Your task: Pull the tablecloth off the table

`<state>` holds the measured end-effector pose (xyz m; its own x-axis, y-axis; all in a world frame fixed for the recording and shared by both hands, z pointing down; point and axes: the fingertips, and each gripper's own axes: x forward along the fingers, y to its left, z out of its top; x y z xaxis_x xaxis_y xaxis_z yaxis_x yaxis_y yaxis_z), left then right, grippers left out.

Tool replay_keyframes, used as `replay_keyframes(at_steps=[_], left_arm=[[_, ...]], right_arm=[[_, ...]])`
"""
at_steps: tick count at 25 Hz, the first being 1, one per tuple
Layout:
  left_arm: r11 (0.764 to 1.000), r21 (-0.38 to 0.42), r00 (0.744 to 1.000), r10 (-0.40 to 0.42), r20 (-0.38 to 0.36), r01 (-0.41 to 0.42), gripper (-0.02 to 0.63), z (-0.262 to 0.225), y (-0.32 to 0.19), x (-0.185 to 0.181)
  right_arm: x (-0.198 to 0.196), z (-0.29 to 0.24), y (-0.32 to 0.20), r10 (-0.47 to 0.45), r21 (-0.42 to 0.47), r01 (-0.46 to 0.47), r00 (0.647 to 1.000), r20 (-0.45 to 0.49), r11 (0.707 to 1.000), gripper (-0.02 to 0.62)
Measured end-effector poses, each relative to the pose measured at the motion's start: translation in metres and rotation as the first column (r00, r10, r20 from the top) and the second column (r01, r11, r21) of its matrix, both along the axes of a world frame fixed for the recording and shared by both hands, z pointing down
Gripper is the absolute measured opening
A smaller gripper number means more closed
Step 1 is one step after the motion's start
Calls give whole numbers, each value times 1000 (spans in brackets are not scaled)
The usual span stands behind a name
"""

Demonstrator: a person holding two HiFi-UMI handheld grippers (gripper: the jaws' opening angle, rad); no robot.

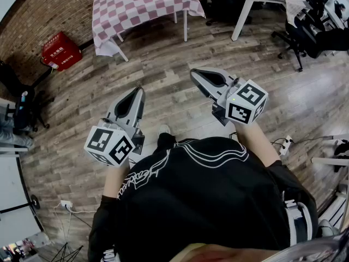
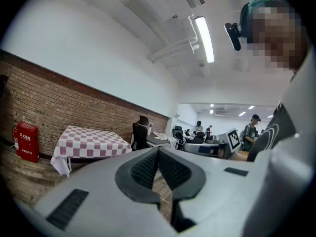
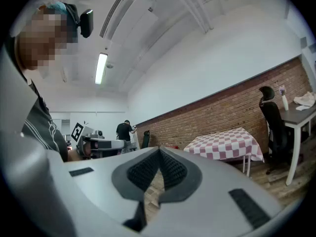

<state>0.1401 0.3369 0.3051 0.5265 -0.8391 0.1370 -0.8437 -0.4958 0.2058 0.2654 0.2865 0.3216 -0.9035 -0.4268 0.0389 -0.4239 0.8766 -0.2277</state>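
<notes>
The left claw (image 1: 139, 93) and the right claw (image 1: 195, 73) are both closed on nothing, well short of the checked tablecloth (image 1: 142, 7) far ahead, which looks light, soft and limp, probably best pinched at its hanging near edge.

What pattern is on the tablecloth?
The tablecloth is pink-and-white checked, seen best in the head view.

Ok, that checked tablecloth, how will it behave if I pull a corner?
Probably floppy: the tablecloth drapes over the edges of the table and one corner hangs in folds. Likely light; nothing appears to sit on it, so it should slide off, bunching, rather than drag the table.
</notes>
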Motion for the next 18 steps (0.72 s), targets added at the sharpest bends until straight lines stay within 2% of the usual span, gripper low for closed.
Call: replay_keyframes(at_steps=[10,14,18], left_arm=[[1000,7,1000,13,16,-13,5,-2,-2,18],[1000,-22,1000,-5,8,5,6,9,-6,6],[999,-38,999,-20,-35,19,6,18,-14,-8]], right_arm=[[13,7,-3,-9,-39,10,1000,13,999,-4],[5,18,-11,-18,-72,18,1000,2,997,-3],[-7,29,-17,-42,-115,46,998,39,992,-3]])
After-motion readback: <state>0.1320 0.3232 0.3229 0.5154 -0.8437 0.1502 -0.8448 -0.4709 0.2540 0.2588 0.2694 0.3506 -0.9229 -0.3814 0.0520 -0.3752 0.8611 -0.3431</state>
